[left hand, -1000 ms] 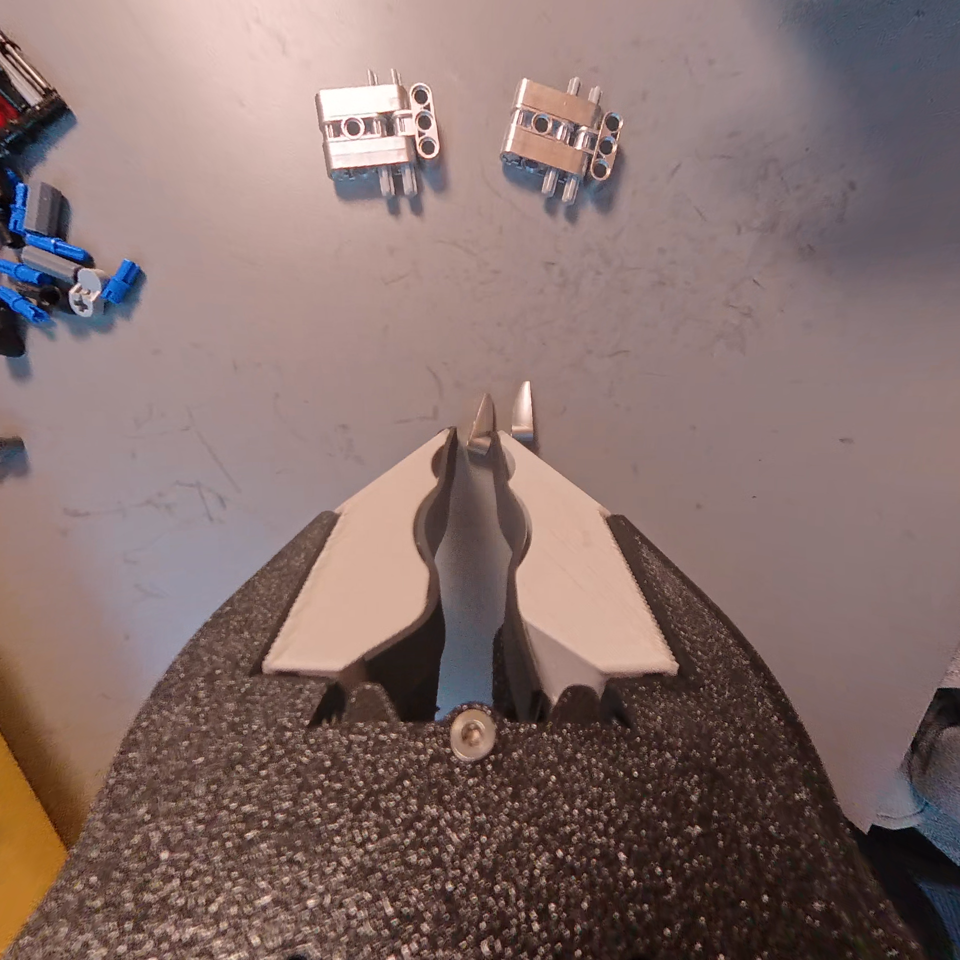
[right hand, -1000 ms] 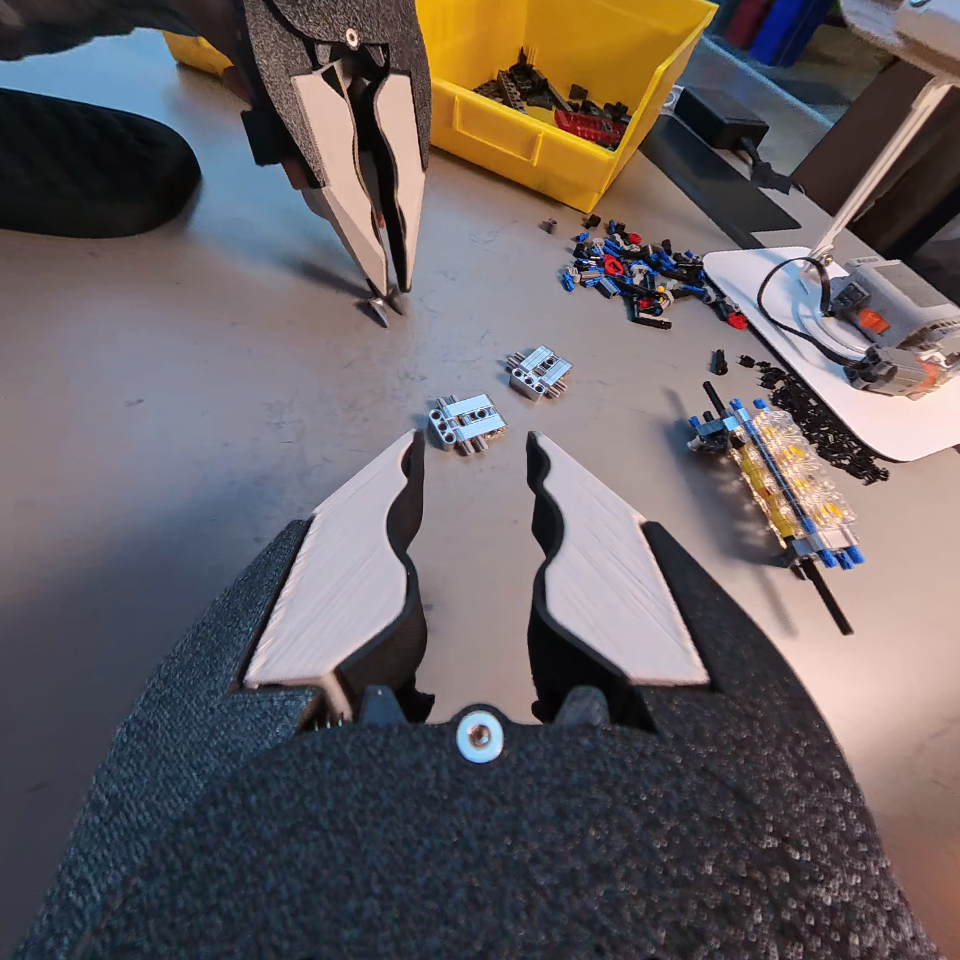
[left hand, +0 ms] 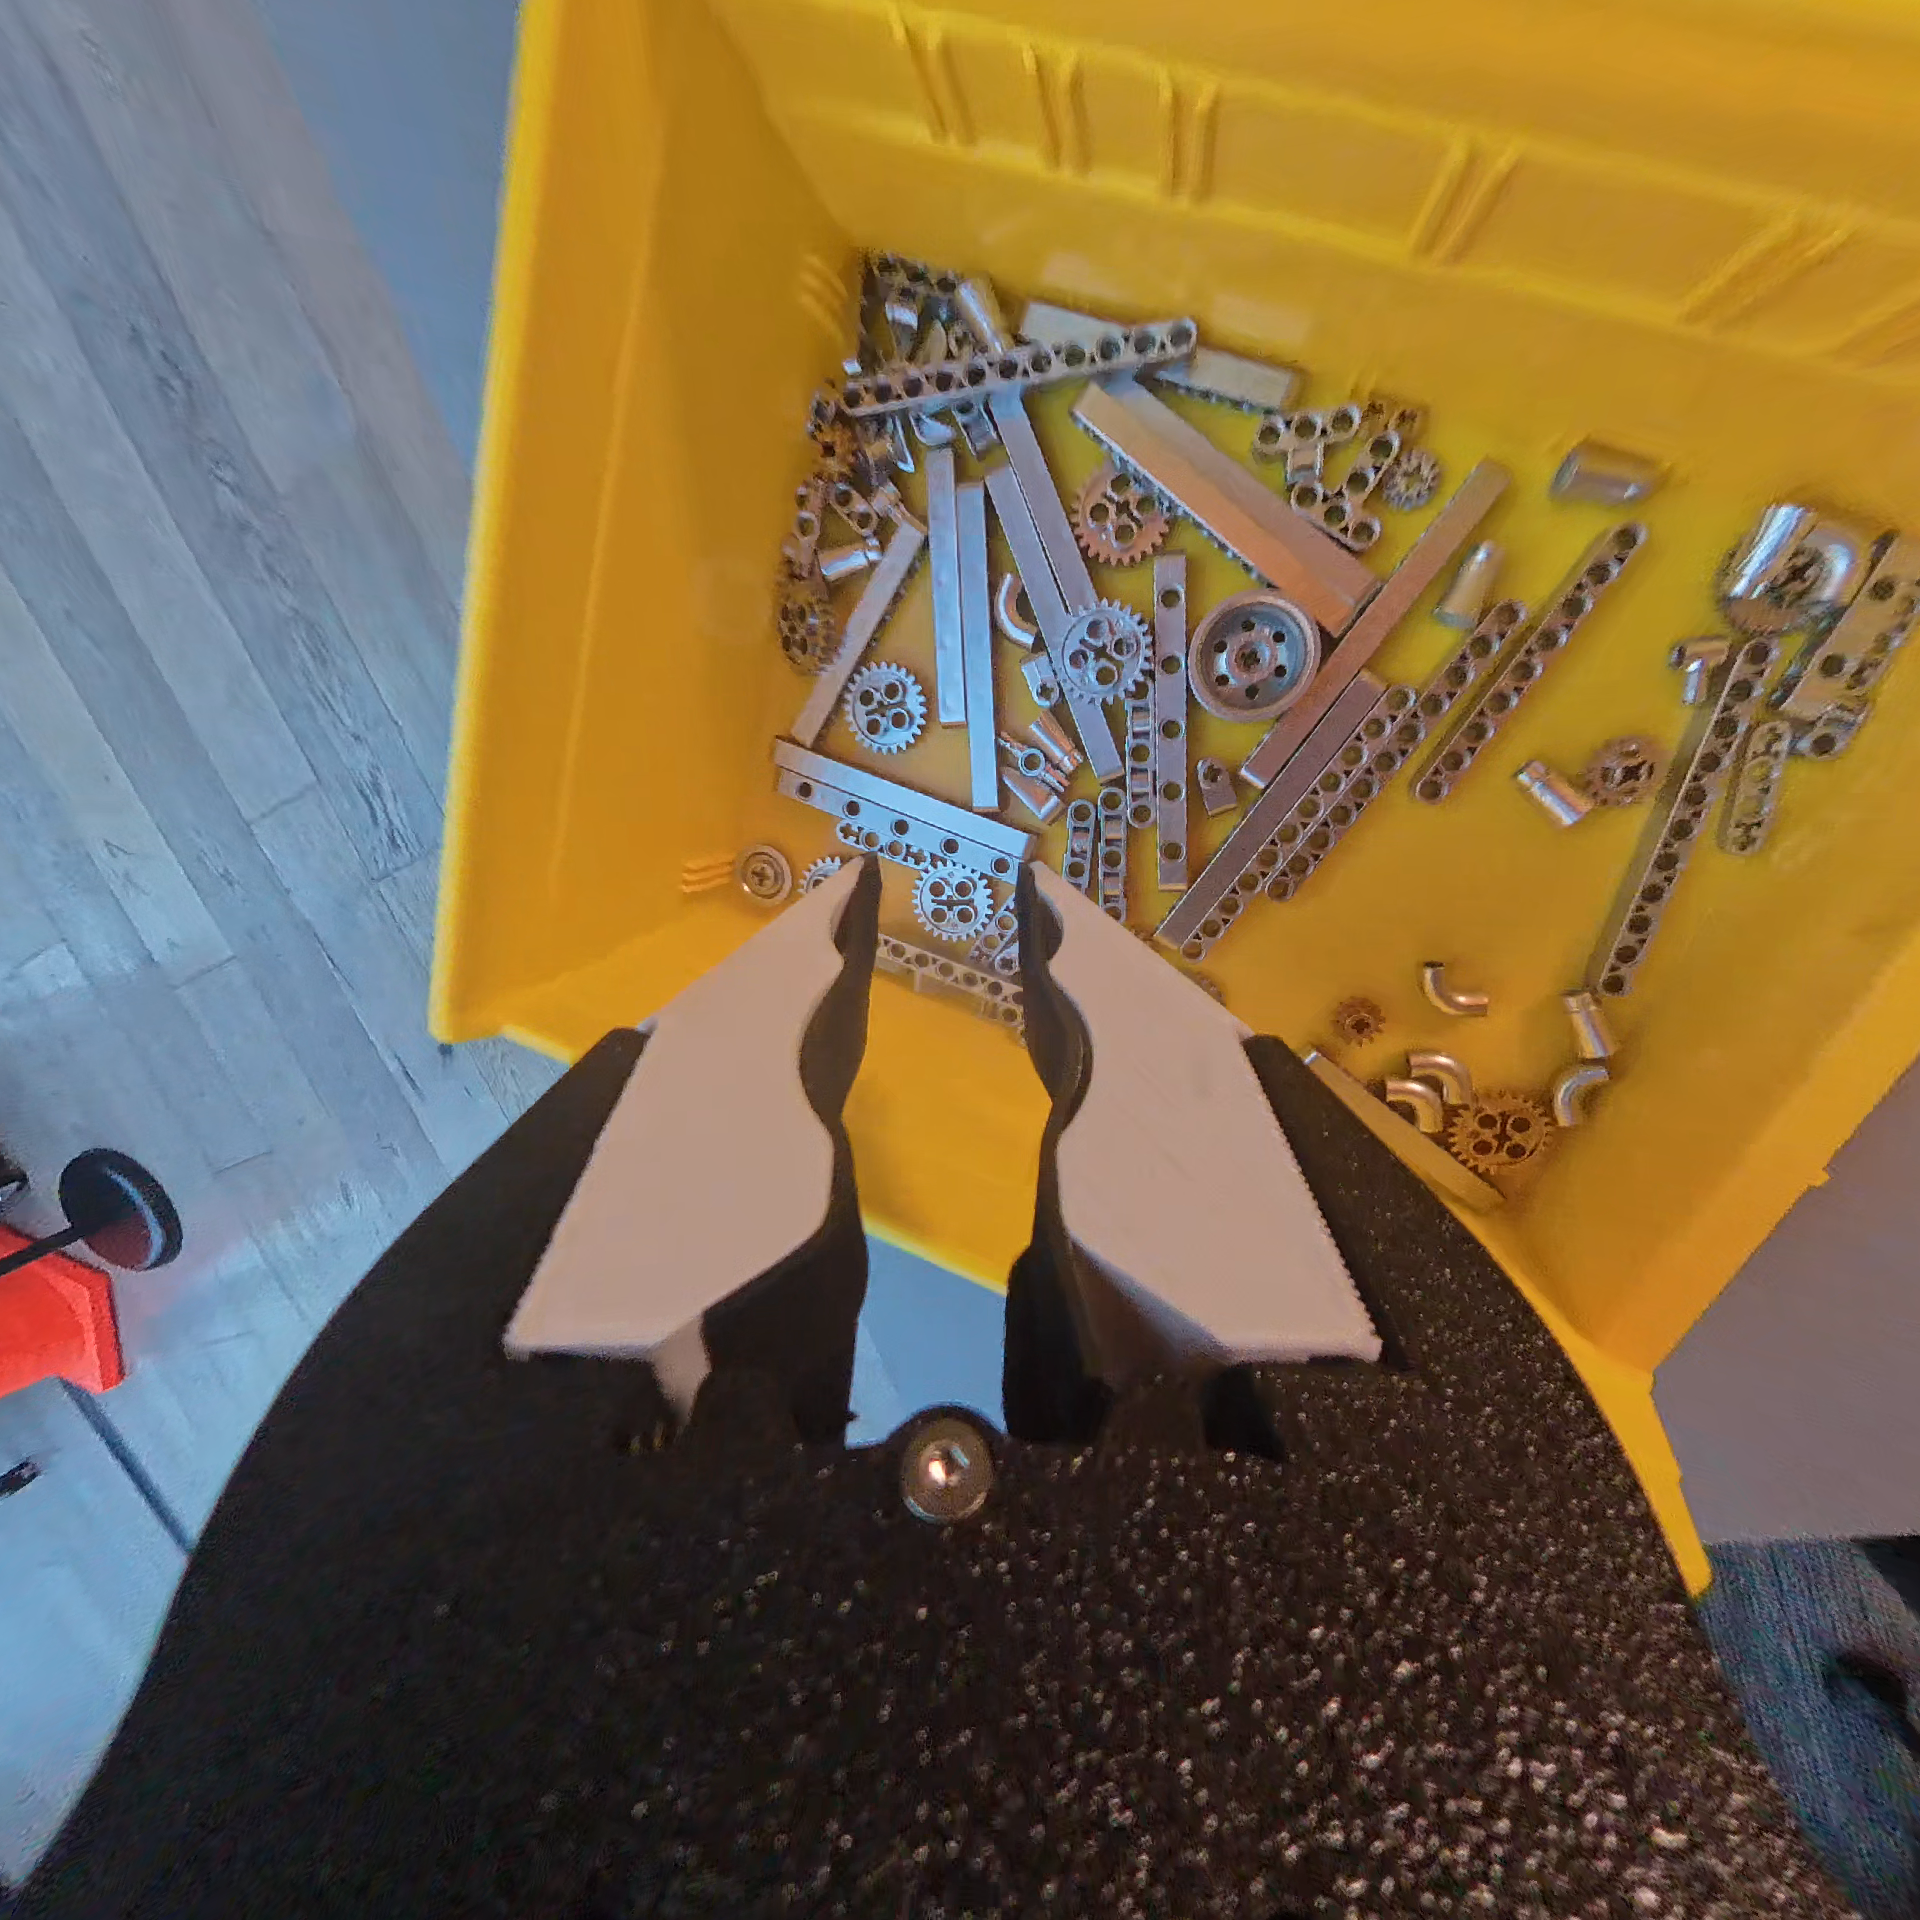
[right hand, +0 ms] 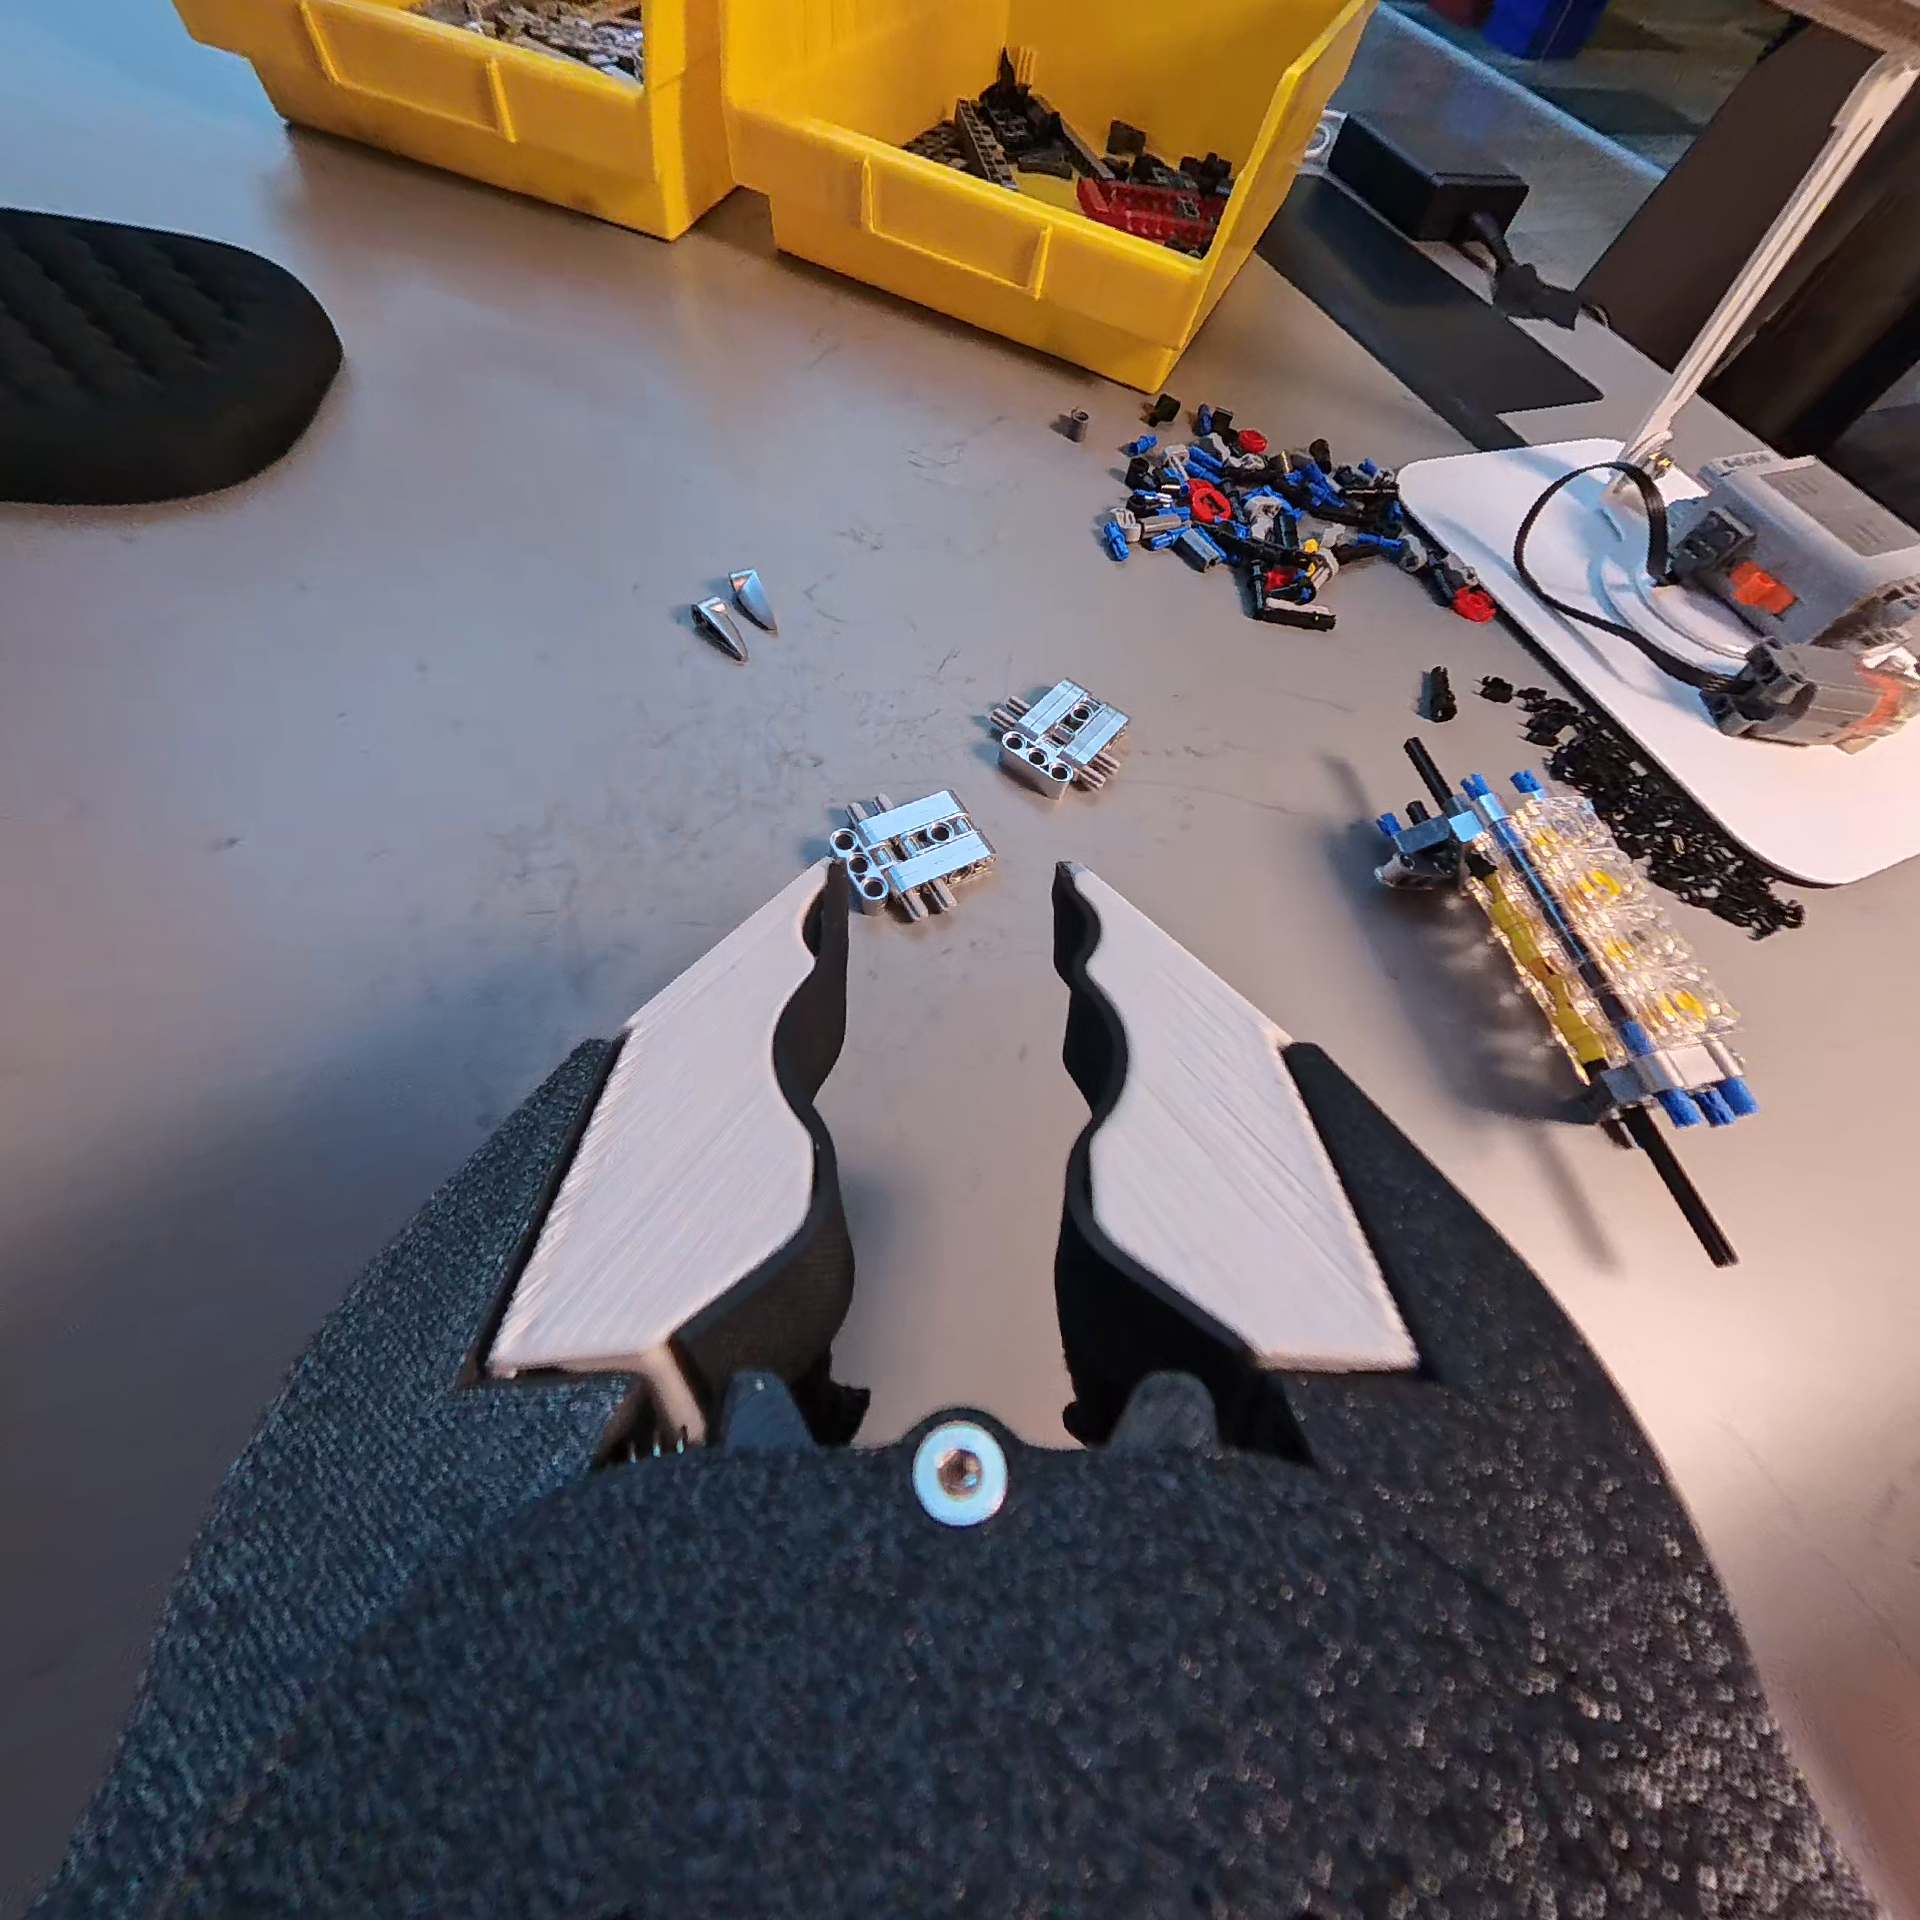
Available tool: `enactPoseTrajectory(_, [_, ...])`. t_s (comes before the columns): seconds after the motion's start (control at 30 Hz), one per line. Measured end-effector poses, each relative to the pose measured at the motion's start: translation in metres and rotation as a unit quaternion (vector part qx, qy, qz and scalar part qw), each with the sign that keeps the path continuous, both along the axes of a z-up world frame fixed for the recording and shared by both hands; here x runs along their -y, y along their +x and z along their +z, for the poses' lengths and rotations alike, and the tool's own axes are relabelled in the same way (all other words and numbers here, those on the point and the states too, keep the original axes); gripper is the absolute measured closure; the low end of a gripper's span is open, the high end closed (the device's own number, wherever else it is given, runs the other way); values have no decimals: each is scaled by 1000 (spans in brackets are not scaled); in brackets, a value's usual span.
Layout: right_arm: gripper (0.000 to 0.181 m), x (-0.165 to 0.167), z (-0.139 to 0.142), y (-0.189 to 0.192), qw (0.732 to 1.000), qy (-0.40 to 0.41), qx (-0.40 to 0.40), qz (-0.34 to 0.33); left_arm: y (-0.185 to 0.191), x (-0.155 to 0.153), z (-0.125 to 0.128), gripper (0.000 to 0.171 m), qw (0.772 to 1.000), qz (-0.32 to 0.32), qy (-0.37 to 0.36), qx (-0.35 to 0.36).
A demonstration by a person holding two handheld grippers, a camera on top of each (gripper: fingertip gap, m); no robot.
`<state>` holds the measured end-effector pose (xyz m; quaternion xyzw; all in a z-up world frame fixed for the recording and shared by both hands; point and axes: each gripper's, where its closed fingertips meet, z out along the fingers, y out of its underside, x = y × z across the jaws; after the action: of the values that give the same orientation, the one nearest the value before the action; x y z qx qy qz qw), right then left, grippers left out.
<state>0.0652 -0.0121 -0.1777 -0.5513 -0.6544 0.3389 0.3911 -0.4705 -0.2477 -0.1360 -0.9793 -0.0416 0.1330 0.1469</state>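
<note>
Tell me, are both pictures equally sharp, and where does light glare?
Left wrist view: streaky blur on the grey plank floor and yellow plastic bin. Right wrist view: sharper, slight smear at the edges; soft glare and dark shadow on the grey tabletop.

The grey, scuffed tabletop (right hand: 468,644) carried two yellow bins (right hand: 997,260) side by side at its far edge. Two small silver wedge pieces (right hand: 732,613) lay together near the middle, and two grey block assemblies (right hand: 914,847) sat apart from each other nearer the camera. A heap of blue, black and red pins (right hand: 1262,520) lay to the right, beside a white base plate (right hand: 1558,665). A black padded mat (right hand: 135,364) rested at the left.
</note>
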Motion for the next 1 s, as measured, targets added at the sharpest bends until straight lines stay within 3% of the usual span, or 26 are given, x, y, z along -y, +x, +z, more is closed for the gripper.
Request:
enactPoseTrajectory(0.23, [143,-4,1,4,1000,-2,0,-21,-16,20,-62,150,977,-50,-201,44])
enactPoseTrajectory(0.47, [143,-9,-3,4,999,-9,7,-31,-3,-10,-76,152,979,-93,-165,71])
enactPoseTrajectory(0.7, [143,-10,-4,4,999,-12,10,-32,0,-13,-87,153,977,-95,-169,84])
enactPoseTrajectory(0.83, [143,-10,-4,4,999,-11,9,-33,-1,-9,-87,171,975,-101,-179,84])
enactPoseTrajectory(1.0, [143,-10,-4,4,999,-12,7,-32,-3,-10,-81,171,978,-99,-167,73])
